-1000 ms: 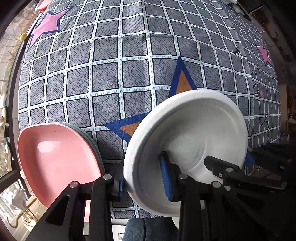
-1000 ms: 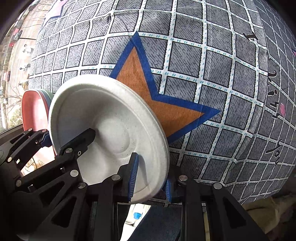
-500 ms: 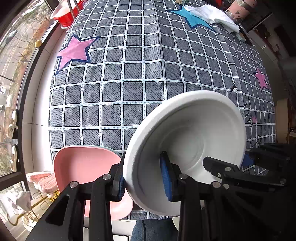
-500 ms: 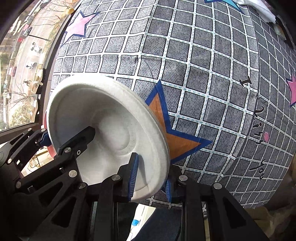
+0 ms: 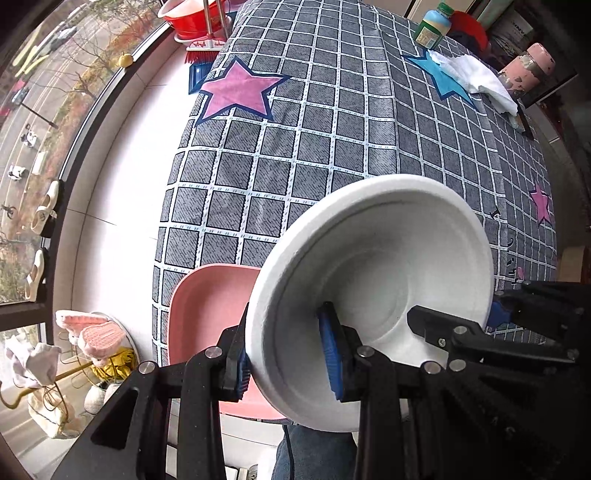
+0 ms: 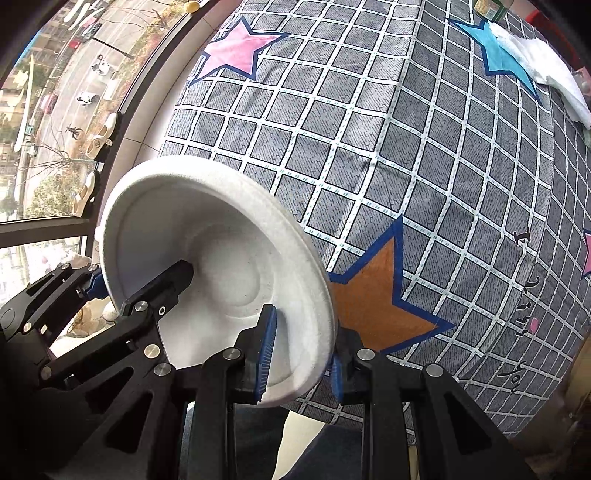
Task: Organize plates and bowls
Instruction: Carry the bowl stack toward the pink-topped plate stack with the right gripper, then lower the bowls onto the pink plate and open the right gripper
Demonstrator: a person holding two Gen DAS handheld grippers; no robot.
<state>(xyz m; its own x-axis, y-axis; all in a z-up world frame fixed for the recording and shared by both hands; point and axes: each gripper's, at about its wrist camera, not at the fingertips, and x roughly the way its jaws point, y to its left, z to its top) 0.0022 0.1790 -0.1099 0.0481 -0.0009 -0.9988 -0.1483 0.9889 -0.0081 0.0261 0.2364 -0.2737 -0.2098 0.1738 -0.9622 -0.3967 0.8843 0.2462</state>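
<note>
A white foam bowl [image 5: 373,280] is held in the air above the near edge of the table, tilted. My left gripper [image 5: 284,358] is shut on its left rim. My right gripper [image 6: 301,356] is shut on its right rim; the bowl also shows in the right wrist view [image 6: 207,266]. The right gripper shows in the left wrist view [image 5: 495,325] at the bowl's far side. A pink plate [image 5: 207,310] lies on the table's near left corner, below and left of the bowl, on top of other plates that are mostly hidden.
The table wears a grey checked cloth [image 5: 332,147] with pink, blue and orange stars [image 6: 373,299]. At the far end are a white towel [image 5: 476,77], a green bottle [image 5: 432,26] and a pink flask [image 5: 524,70]. A window and white floor lie to the left.
Both grippers have lifted the white bowl higher and pulled back from the table. More of the table and its far end now shows, and the pink plate looks smaller below.
</note>
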